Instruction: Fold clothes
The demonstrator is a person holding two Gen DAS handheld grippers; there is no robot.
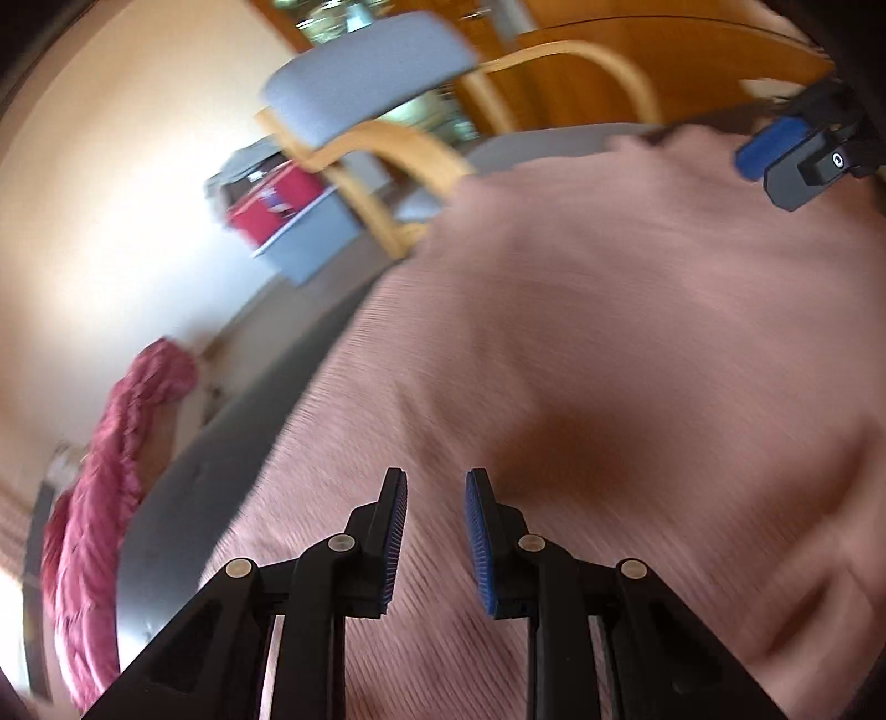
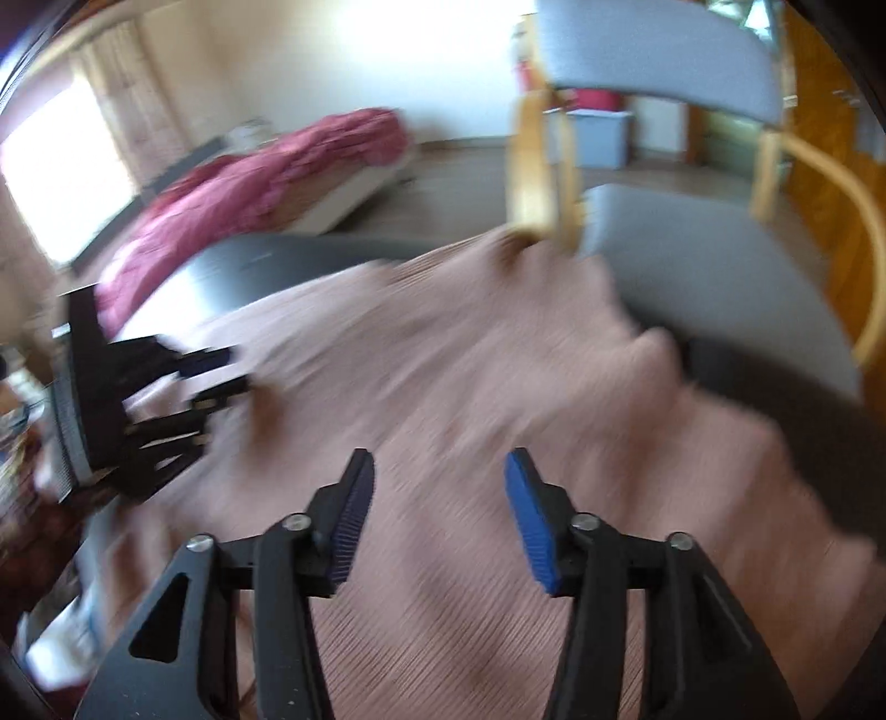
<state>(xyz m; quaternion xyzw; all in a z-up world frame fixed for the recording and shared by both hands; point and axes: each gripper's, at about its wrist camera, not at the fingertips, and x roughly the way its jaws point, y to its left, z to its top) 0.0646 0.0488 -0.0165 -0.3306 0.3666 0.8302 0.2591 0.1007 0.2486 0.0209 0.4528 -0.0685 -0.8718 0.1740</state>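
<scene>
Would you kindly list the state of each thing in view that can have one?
Pink garment: spread over the dark table, rumpled, not neatly folded.
Left gripper: open, nothing between its pads.
Right gripper: open, nothing held.
Chair: upright, seat bare.
Red blanket: bunched up.

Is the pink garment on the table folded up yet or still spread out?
Mostly spread out: the pink garment covers much of the dark table in a wide rumpled sheet. Motion blur hides whether an edge has been turned over.

Cream wall point(image 2: 288, 50), bright window point(image 2: 61, 166) far left, grey-cushioned wooden chair point(image 2: 653, 50) far right, red-covered bed point(image 2: 249, 183) behind the dark table point(image 2: 238, 266).
</scene>
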